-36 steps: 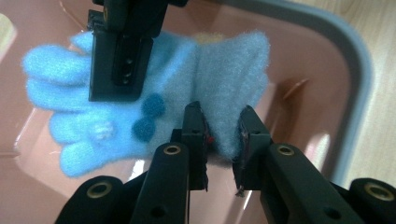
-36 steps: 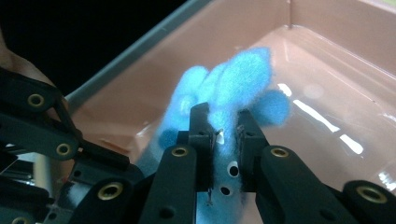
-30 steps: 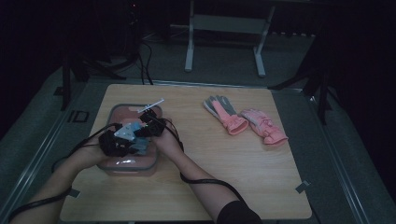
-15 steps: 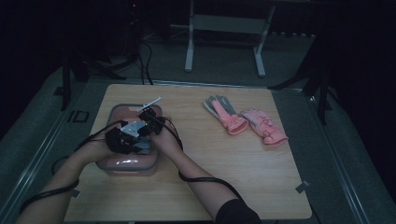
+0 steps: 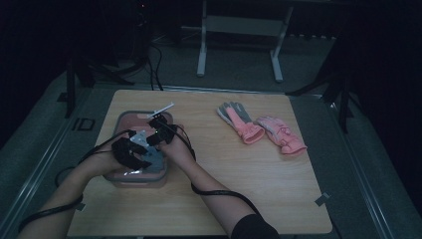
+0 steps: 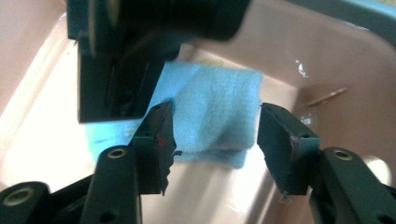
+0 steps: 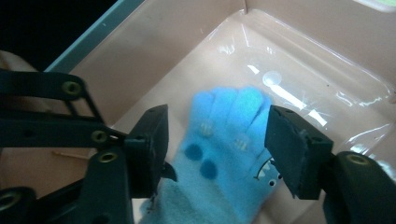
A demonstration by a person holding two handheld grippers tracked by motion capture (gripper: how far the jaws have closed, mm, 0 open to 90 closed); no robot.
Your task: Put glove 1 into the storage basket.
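Altogether one blue glove (image 7: 224,154) in one pink tub (image 5: 130,118), two pink gloves (image 5: 261,129) beside.

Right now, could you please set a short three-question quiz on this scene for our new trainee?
1. True or false: the blue glove lies inside the pink bin.
2. How many pink gloves lie on the wooden table? A) one B) two C) four
3. Fill in: the jaws of the left hand-held gripper and the right hand-held gripper both stand ____ around the blue glove, pads off it.

Key: 1 true; 2 B, the left pink glove and the right pink glove; 3 open.
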